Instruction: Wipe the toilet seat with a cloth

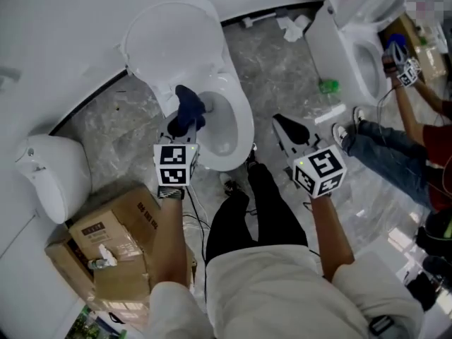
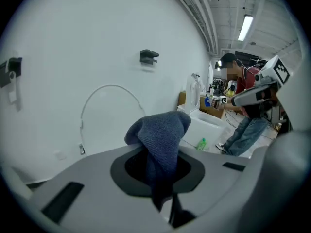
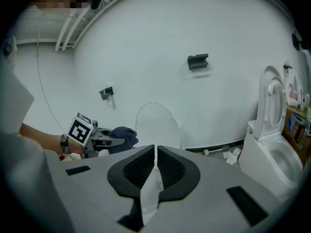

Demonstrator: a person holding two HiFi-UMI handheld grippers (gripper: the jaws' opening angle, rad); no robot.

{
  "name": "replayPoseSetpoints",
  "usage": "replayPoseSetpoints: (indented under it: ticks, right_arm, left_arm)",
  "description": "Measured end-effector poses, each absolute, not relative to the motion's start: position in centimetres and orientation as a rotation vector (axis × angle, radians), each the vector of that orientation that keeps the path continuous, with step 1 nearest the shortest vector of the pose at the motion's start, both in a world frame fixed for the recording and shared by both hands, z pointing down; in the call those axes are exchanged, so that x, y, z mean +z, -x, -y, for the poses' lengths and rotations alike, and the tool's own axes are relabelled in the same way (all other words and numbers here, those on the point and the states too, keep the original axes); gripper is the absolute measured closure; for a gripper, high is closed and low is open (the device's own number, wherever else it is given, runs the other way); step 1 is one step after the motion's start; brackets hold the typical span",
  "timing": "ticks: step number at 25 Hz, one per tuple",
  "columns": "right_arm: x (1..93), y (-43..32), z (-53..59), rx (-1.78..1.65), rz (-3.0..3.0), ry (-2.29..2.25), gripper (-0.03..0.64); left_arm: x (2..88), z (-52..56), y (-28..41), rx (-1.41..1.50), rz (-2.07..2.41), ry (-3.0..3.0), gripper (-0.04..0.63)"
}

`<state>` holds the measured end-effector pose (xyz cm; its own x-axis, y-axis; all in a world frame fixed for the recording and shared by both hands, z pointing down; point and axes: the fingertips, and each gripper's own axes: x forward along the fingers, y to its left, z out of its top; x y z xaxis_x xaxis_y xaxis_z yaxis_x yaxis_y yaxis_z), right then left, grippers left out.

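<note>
A white toilet stands ahead with its lid raised against the wall. My left gripper hangs over the bowl's left rim, shut on a dark blue cloth that bunches up out of its jaws. The left gripper view shows that cloth draped between the jaws, with the lid behind it. To the right of the bowl my right gripper is shut, and nothing shows between its jaws. The right gripper view has its closed pads in front and the left gripper with the cloth at left.
A second toilet stands at the right, where another person works with a gripper. A green bottle and crumpled paper lie on the floor. An open cardboard box and a white fixture are at my left.
</note>
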<state>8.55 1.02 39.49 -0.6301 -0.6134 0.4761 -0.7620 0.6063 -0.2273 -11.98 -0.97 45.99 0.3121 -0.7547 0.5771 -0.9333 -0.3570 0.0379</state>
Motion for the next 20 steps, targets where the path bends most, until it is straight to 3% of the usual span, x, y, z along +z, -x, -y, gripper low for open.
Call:
replayPoseSetpoints:
  ticks: [20]
  right_arm:
    - [21.8, -3.2, -1.5, 0.208, 2.739, -1.017, 0.578]
  left_arm:
    - [22.9, -3.5, 14.3, 0.496, 1.801, -2.4, 0.557]
